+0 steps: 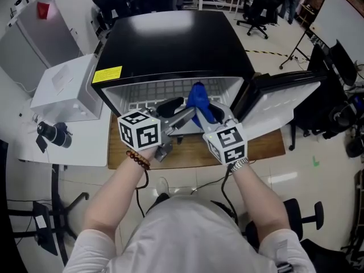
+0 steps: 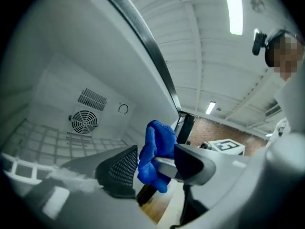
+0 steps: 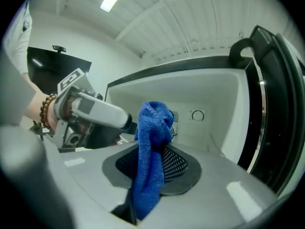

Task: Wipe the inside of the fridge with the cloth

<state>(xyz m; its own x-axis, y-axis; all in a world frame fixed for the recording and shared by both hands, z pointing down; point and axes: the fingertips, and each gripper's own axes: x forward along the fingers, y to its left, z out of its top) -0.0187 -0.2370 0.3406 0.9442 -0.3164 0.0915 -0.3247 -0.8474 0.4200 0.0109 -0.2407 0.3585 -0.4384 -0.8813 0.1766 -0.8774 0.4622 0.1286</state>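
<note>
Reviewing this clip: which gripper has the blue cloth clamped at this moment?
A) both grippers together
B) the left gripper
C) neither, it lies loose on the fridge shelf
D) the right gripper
D: in the right gripper view the blue cloth is pinched between the jaws of the right gripper, while the left gripper has its jaws apart and presses on nothing.

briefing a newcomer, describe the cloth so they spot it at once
Start at the black-topped fridge with its door open. At its mouth the cloth sticks up, pinched in the right gripper. It is the only bright blue thing against the white interior.
</note>
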